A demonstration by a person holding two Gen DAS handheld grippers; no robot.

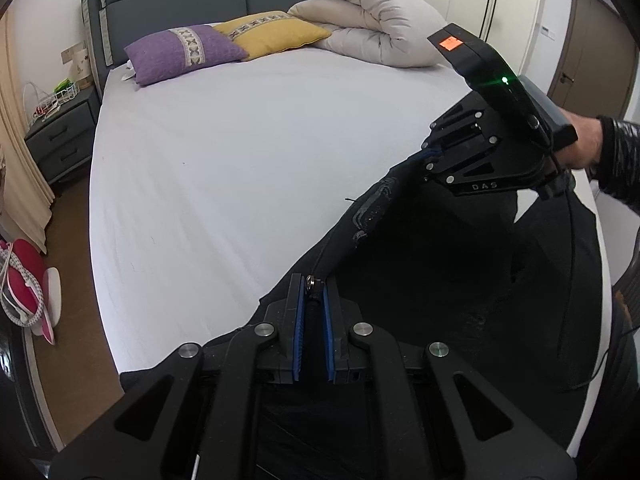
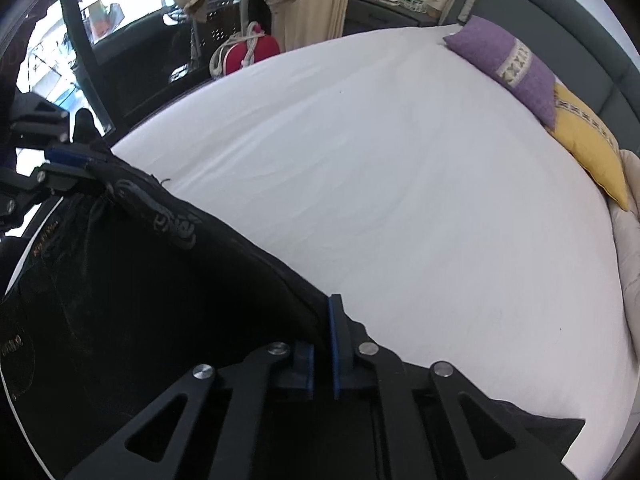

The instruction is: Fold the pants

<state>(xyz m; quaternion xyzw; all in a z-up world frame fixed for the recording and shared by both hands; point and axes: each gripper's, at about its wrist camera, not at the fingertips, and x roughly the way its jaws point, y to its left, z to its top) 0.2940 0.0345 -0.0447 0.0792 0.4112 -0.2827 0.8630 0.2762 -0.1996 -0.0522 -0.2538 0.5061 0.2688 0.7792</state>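
Black denim is what both claws are clenched on: the pants (image 1: 460, 280) are held up by their waistband over the near edge of the bed (image 1: 260, 160), the rest of the garment hanging and trailing down toward the mattress edge. At the left, the left claw (image 1: 312, 292) is seen closed tight on one end of the waistband, a metal button (image 1: 309, 281) pinched just between its blue pads. From there the band is stretched up and to the right, past pale lettering on the cloth, to the right claw (image 1: 430, 156), which is clamped on the other end and gripped by the person's right hand (image 1: 584, 144). In the right wrist view the same is confirmed, the cloth being nipped between the blue pads of the right claw (image 2: 322, 344). The white sheet beyond lies bare as far as the purple pillow (image 1: 184, 52), the yellow pillow (image 1: 276, 32) and the rolled duvet (image 1: 372, 16). The step in hand is judged to be the spreading of the pants, folding proper not yet being begun. The next move probably calls for the waistband to be kept taut and carried out over the open sheet, then lowered evenly so that the legs are laid flat and straight before any fold is made.
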